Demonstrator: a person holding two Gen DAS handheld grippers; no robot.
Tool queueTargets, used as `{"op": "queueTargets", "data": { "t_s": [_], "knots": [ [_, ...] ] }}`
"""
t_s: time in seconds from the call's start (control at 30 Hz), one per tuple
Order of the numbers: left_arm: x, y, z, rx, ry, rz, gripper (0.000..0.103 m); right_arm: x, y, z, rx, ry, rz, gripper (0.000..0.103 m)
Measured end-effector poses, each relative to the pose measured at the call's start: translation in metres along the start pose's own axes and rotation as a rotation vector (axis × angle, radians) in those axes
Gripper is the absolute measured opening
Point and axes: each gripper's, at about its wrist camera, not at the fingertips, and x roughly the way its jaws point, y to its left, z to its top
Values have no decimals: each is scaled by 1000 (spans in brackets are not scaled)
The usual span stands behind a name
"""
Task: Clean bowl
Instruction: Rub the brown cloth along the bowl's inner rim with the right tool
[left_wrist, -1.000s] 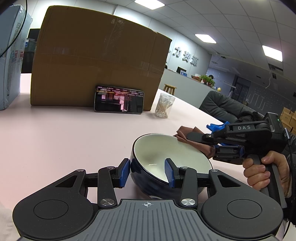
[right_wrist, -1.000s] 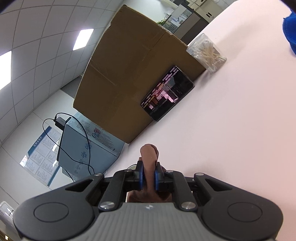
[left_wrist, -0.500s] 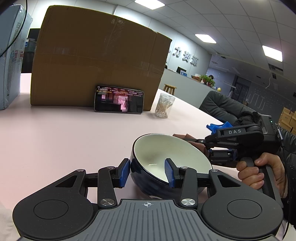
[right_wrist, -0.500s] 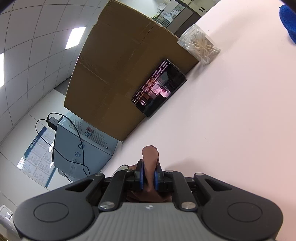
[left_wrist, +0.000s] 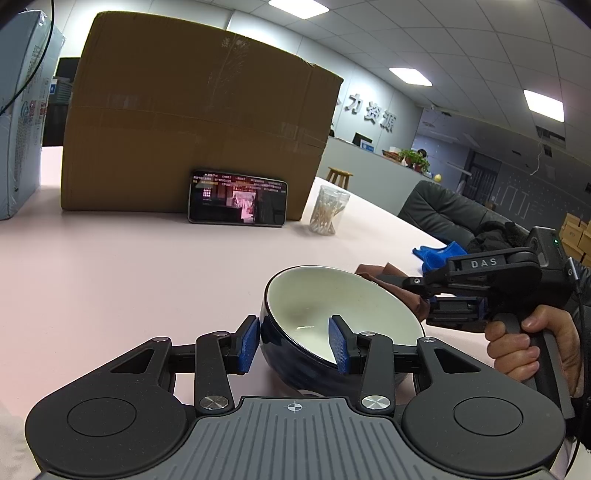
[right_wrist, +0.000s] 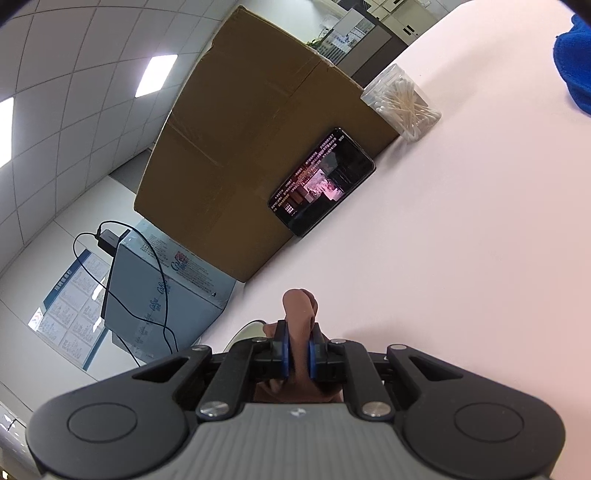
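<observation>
Bowl, white inside, dark blue outside: rim held between left gripper fingers. Right gripper at 3 o'clock, fingers clamping brown cloth. Pink surface.

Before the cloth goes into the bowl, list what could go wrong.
1. The left gripper holds the bowl by one wall only, one finger inside, one outside; a hard wipe could twist or tip it.
2. The right gripper pinches just a fold of the brown cloth; rubbing might pull it free.
3. The phone leans on the box by the swab jar; a wide swing could knock them.
</observation>
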Motion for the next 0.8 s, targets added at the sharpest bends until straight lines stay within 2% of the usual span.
{"op": "queueTargets", "data": {
  "t_s": [0.23,0.57,0.8],
  "knots": [
    [0,0,0,-2,0,-2,40,11,-2,2,0,13,-8,12],
    [0,0,1,-3,1,-1,40,-6,-6,-10,11,38,-39,12],
    [1,-1,1,0,1,1,40,-14,2,-9,-6,22,-24,12]
  ]
}}
